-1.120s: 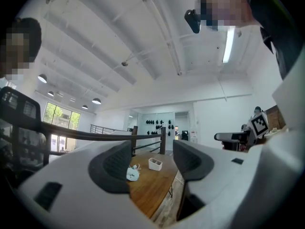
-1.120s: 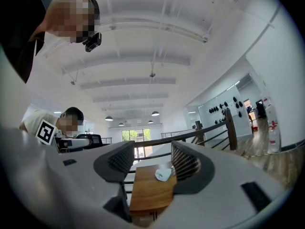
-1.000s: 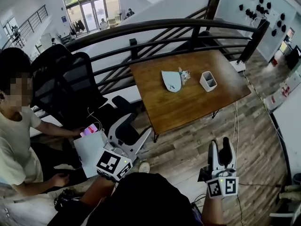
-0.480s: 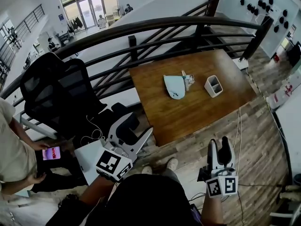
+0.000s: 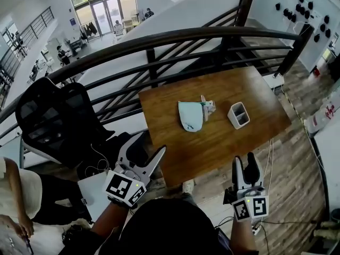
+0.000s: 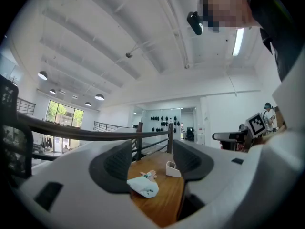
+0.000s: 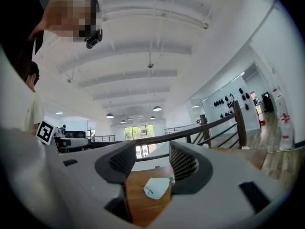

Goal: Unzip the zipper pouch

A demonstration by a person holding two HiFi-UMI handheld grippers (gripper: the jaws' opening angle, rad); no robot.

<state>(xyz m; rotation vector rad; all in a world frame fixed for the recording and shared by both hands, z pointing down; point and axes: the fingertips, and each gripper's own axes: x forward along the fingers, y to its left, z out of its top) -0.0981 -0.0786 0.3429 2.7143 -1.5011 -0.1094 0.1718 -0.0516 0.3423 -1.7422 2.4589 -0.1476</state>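
Observation:
The pale mint zipper pouch (image 5: 190,116) lies flat on the wooden table (image 5: 212,142), with a small bunch of tags (image 5: 207,106) at its right edge. Both grippers are short of the table's near edge and well apart from the pouch. My left gripper (image 5: 146,145) is open and empty; between its jaws the left gripper view shows the pouch (image 6: 143,187) far ahead. My right gripper (image 5: 245,163) is open too, its jaws having just closed a little with nothing between them. The pouch (image 7: 156,187) appears far off beyond the right gripper (image 7: 148,163).
A white two-compartment holder (image 5: 238,115) stands on the table right of the pouch. A black curved railing (image 5: 159,41) runs behind the table. A black office chair (image 5: 53,116) and a seated person (image 5: 21,195) are at the left. Cables (image 5: 268,147) trail on the floor at the right.
Both grippers and the head view have come closer to the table. The seated person has slid toward the left edge of the head view. The right jaws have narrowed slightly.

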